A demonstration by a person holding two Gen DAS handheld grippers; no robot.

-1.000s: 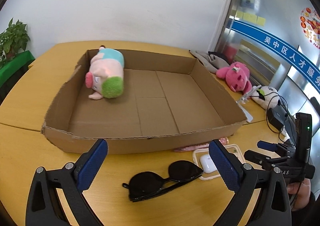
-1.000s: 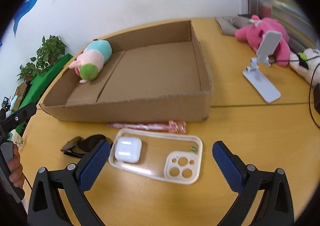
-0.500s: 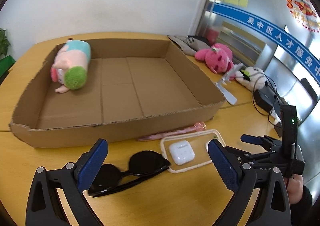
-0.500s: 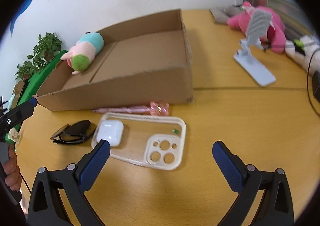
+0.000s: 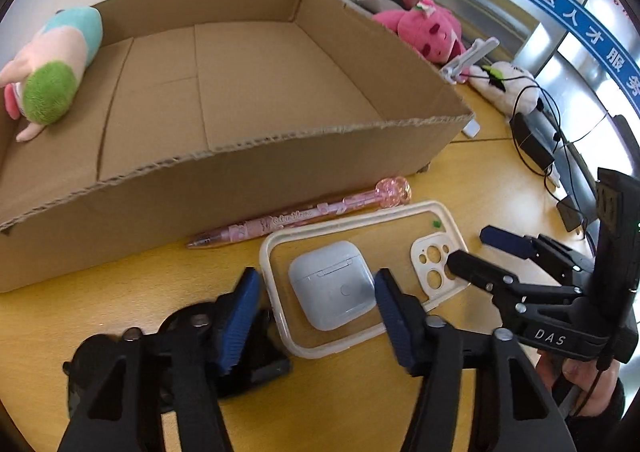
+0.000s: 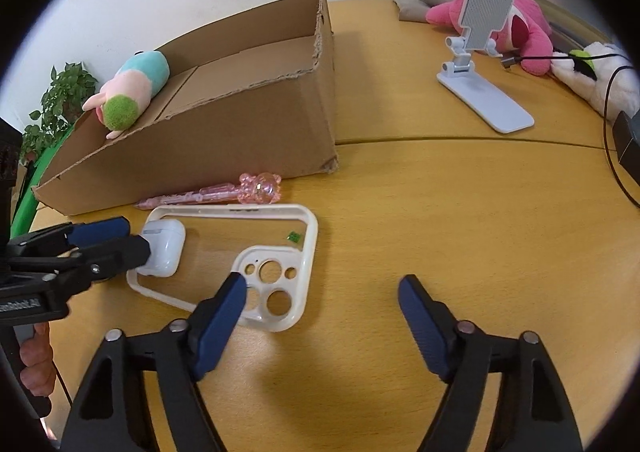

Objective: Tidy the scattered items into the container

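Wooden tabletop [image 6: 460, 220] spreading under a white wall, bearing a cardboard box [image 5: 248, 180] with a plush toy [image 5: 52, 68] lying in its far left corner. Lying just in front of the box: a pink pen [image 5: 304, 216], and beside it a clear phone case [image 6: 296, 276] with a white earbud case [image 5: 332, 284] resting on it. Left gripper [image 5: 316, 308] closing around the earbud case, pads not yet pressing. Right gripper [image 6: 320, 316] closing too, straddling the phone case's camera end, gripping nothing. Sunglasses [image 5: 260, 356] lying mostly hidden under the left gripper.
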